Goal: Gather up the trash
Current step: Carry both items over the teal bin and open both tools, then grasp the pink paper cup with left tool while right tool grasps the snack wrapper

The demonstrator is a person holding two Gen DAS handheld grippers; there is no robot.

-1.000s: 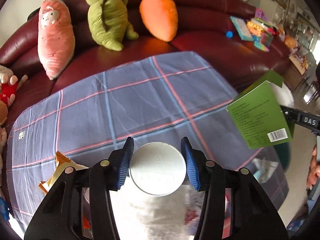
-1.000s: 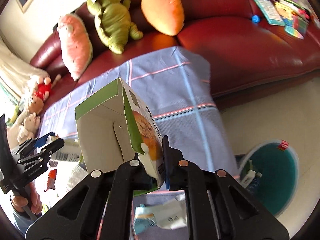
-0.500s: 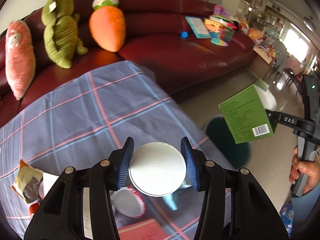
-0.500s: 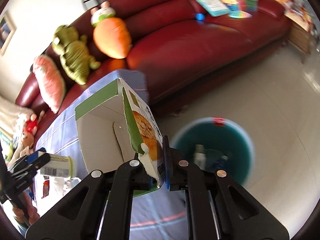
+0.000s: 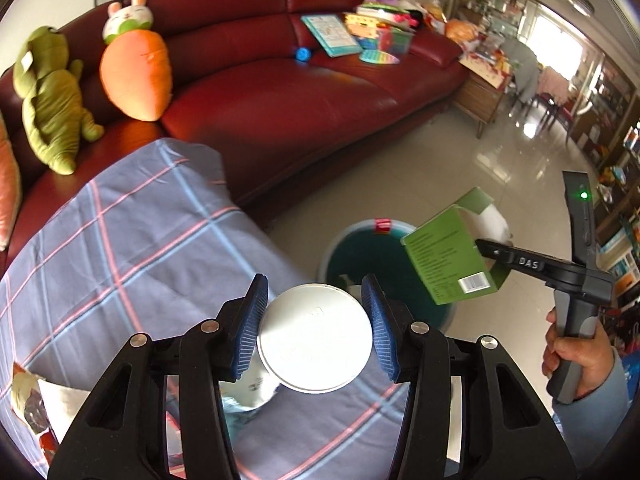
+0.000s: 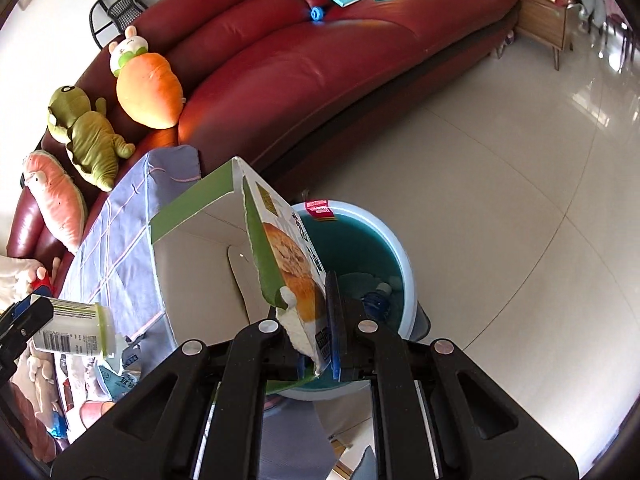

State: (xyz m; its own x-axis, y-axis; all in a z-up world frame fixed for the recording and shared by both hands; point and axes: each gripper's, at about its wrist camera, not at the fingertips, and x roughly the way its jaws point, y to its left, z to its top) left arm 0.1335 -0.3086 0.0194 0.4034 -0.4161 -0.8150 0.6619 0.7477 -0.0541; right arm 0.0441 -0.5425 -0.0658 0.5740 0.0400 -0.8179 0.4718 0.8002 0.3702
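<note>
My left gripper (image 5: pixel 316 328) is shut on a white plastic cup (image 5: pixel 315 338), seen bottom-on, held above the table's right edge; the cup also shows in the right wrist view (image 6: pixel 76 332). My right gripper (image 6: pixel 316 344) is shut on one wall of an open green cardboard box (image 6: pixel 224 248), held over the left rim of a teal trash bin (image 6: pixel 360 248) on the floor. In the left wrist view the box (image 5: pixel 448 260) hangs over the bin (image 5: pixel 360 252), right of the cup. The bin holds a bottle (image 6: pixel 378 300) and other trash.
A blue plaid cloth (image 5: pixel 120 264) covers the table, with wrappers (image 5: pixel 28 400) at its near left. A red sofa (image 5: pixel 280 92) with plush toys (image 5: pixel 136 64) and books stands behind. Tiled floor (image 6: pixel 500 200) lies right of the bin.
Both grippers have swung right, away from the table's middle toward the bin. The box is now over the bin's rim, and the cup is at the table's right edge.
</note>
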